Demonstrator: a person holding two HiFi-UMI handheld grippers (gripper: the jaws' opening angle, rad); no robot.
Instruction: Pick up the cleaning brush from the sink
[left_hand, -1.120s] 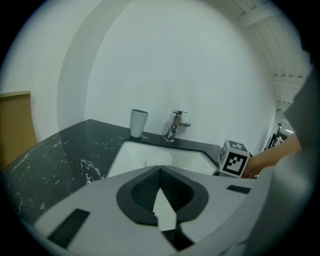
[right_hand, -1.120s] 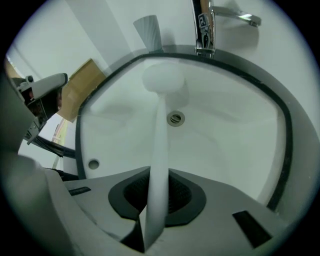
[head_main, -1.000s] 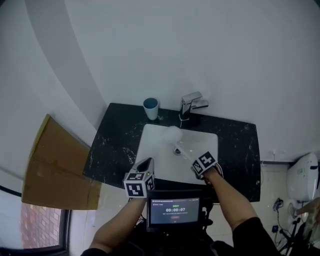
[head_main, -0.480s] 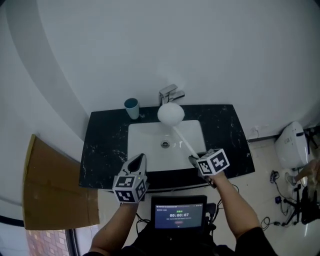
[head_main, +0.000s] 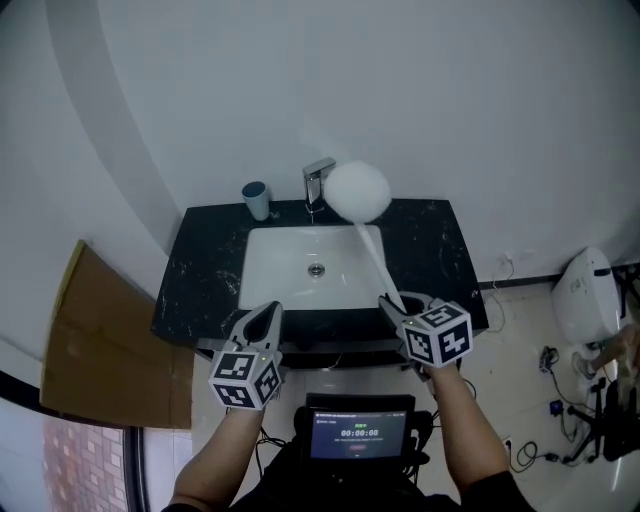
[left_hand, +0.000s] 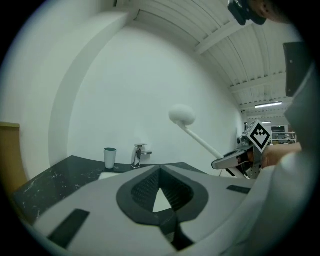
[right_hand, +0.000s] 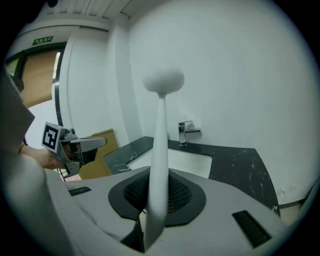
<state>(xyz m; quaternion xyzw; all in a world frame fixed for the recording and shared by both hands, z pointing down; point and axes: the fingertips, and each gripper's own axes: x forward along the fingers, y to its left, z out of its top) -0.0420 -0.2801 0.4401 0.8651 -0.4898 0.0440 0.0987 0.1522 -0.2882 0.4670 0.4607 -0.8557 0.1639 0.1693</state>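
Observation:
The cleaning brush has a round white head (head_main: 357, 192) on a long white handle (head_main: 375, 255). My right gripper (head_main: 392, 305) is shut on the handle's lower end and holds the brush tilted up over the white sink (head_main: 270, 255), with its head near the faucet (head_main: 317, 180). In the right gripper view the handle (right_hand: 159, 150) rises from between the jaws to the head (right_hand: 163, 80). My left gripper (head_main: 265, 315) hangs shut and empty in front of the counter, left of the brush. The left gripper view shows the brush head (left_hand: 181, 115) raised at the right.
A black marble countertop (head_main: 205, 260) surrounds the sink, with a teal cup (head_main: 255, 199) at the back left. Flat cardboard (head_main: 90, 330) leans at the left. A tablet screen (head_main: 352, 432) sits below my hands. A white appliance (head_main: 585, 295) stands on the floor at the right.
The right gripper has lifted the brush out of the basin and swung its head upward. Both grippers have risen and drawn back from the sink.

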